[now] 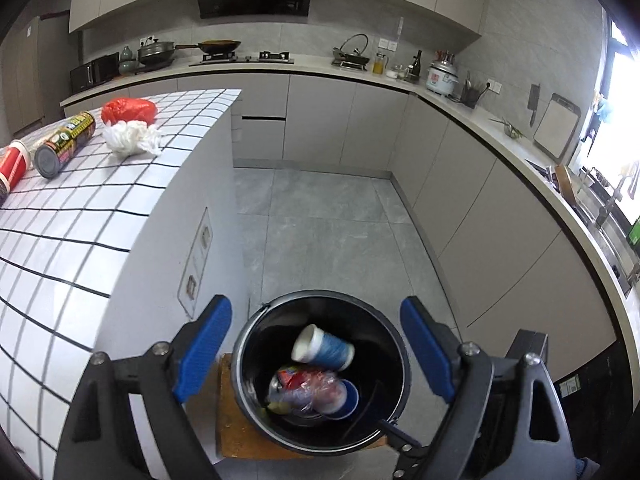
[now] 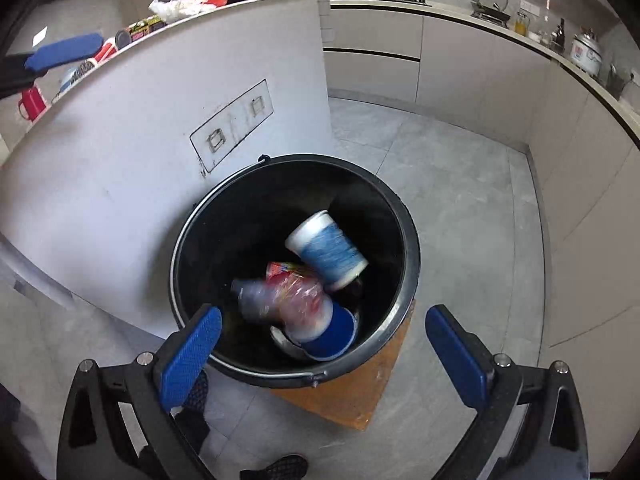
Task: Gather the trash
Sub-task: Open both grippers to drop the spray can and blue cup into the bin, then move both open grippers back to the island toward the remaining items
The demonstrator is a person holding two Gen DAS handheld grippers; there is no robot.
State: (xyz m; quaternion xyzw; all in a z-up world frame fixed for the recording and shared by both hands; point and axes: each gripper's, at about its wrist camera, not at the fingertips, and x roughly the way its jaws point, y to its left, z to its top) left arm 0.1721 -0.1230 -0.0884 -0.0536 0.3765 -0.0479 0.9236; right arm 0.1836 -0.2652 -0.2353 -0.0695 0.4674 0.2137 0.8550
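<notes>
On the left, on the tiled surface (image 1: 100,216), the rest of the trash is waiting: a red can (image 1: 12,168) at the edge, a dark can (image 1: 66,142) lying on its side, a crumpled white tissue (image 1: 132,140) and a red plastic bag (image 1: 129,110) behind it. I am judging that I should take the lying can across its round body, not by the ends, so it is not rolling away, and pinch the tissue at its thickest part.

My left gripper (image 1: 316,354) is standing wide open and is holding nothing; it is hanging over the black bucket (image 1: 400,364), which is resting on a wooden stool (image 1: 236,428) beside the white wall of the island. My right gripper (image 2: 324,352) is also fully open and empty above the same bucket.

Inside the bucket a blue and white paper cup (image 2: 326,248) is looking blurred, so I am thinking it is just falling in. Under it are lying a crumpled clear wrapper (image 2: 280,296) with red print and another blue cup (image 2: 332,336). The bucket is still far from full.
</notes>
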